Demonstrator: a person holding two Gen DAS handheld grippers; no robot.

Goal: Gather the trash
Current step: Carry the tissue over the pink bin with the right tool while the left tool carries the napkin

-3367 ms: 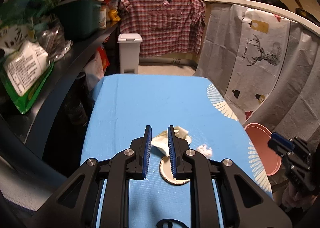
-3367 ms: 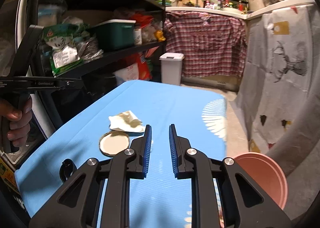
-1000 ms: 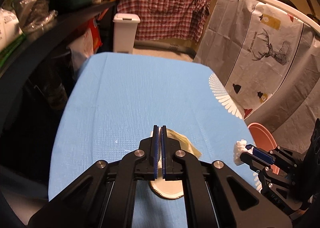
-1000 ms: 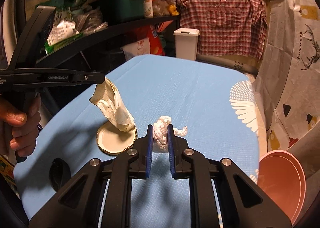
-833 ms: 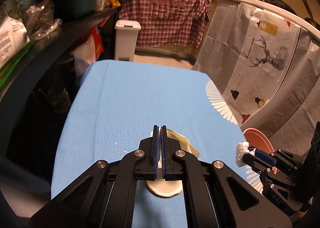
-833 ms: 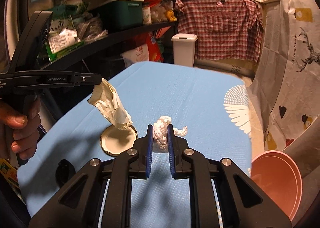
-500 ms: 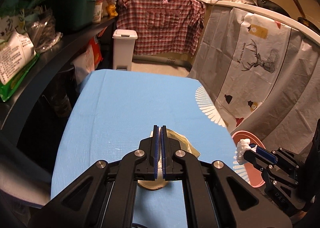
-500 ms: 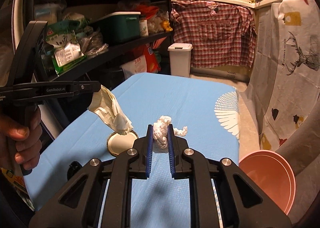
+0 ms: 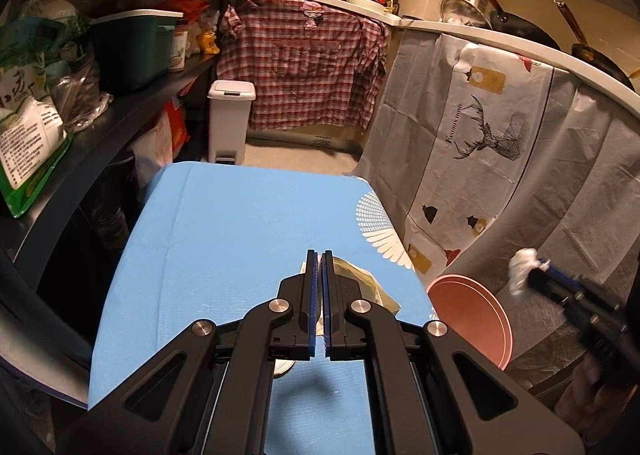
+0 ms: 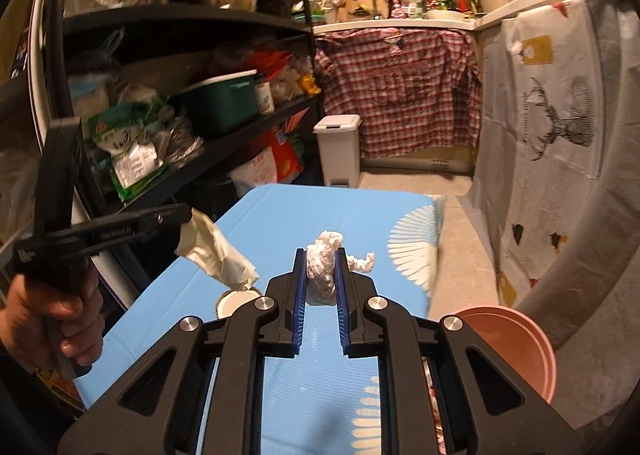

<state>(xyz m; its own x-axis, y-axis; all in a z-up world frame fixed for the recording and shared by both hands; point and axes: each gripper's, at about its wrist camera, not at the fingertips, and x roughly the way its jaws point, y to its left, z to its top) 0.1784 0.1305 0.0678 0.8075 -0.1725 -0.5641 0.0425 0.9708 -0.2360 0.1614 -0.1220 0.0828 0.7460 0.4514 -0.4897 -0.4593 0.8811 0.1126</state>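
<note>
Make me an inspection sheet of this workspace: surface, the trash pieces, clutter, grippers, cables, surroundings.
Surface: blue tablecloth with a white fan print at its right edge.
Job's things: cream paper wrapper and white tissue wad, both lifted off the table; round lid lying on the cloth; pink bin on the floor beside the table's right edge.
Clutter: nothing seen on the cloth besides the lid.
Grippers: left gripper shut on the wrapper; right gripper shut on the tissue wad.
Cables: nothing seen.
Surroundings: black shelf crowded with bags and a green box, white pedal bin, plaid shirt, deer-print sheet.
</note>
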